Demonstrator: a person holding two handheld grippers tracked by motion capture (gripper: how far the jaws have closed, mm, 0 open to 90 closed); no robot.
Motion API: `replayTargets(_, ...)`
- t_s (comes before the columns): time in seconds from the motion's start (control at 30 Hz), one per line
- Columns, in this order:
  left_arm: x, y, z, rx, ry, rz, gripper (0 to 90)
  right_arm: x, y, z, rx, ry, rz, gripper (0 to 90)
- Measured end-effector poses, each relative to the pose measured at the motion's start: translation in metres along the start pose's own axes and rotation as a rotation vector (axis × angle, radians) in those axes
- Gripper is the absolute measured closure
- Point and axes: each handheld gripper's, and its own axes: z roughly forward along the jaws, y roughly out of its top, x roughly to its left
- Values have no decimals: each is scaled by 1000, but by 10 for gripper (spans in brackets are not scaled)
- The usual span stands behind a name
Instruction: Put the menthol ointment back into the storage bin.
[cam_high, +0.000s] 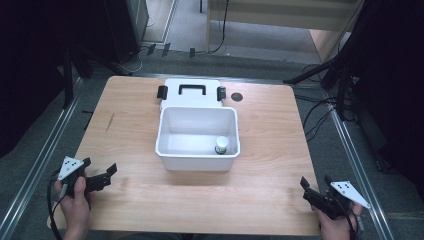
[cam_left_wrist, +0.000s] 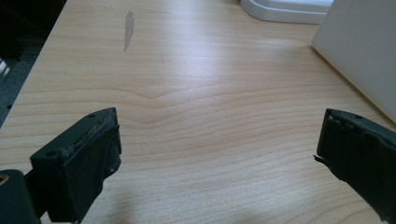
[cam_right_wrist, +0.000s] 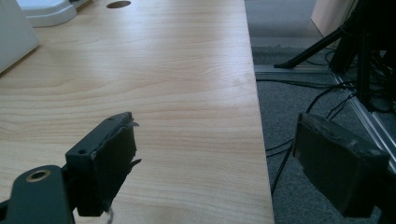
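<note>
A box sits mid-table, a jar in its near right corner. Its lid lies flat just behind it, touching. A hole lies right of the lid. The left gripper rests at the near left corner, the right gripper at the near right.

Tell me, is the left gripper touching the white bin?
Apart. The high view shows bare table between the left gripper and the white bin.
</note>
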Motion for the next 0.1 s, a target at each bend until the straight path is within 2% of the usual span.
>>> replayTargets(0.1, 0, 0, 0, 0, 2, 2, 3, 3, 0, 0, 0, -2, -26, 137)
